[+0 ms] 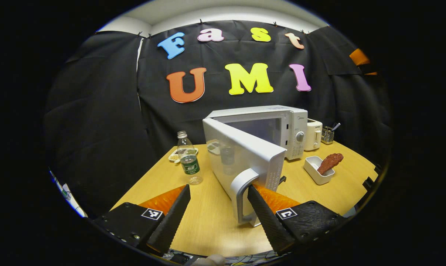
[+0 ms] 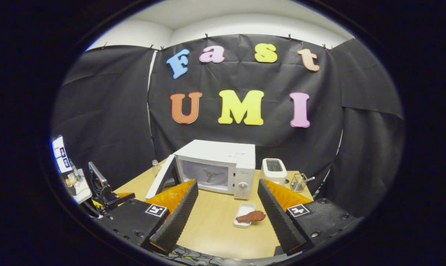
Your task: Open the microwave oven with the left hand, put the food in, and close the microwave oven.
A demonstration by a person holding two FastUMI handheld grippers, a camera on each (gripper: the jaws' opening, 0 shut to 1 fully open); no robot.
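While the microwave oven [image 1: 278, 129] stands at the back of the wooden table [image 1: 208, 221], its door [image 1: 241, 162] hangs swung out toward the front; the left gripper [image 1: 219, 207] sits just at the door's handle [image 1: 243, 195], fingers spread wide, one finger right beside the handle, though whether it touches I cannot tell; nothing is clamped between them. From the right gripper view the oven's cavity [image 2: 208, 175] shows open with the turntable ring inside; the right gripper [image 2: 226, 207] hangs above the table with its fingers wide too, holding nothing. The food [image 2: 251, 216], a reddish-brown piece, lies in a small white dish [image 2: 241, 216] on the table just in front of the oven's control panel, between that gripper's fingers in its view but well beyond them. A plastic bottle [image 1: 189, 159] stands left of the door; a white toaster [image 1: 313, 135] and a wire basket [image 1: 327, 135] sit to the oven's right.
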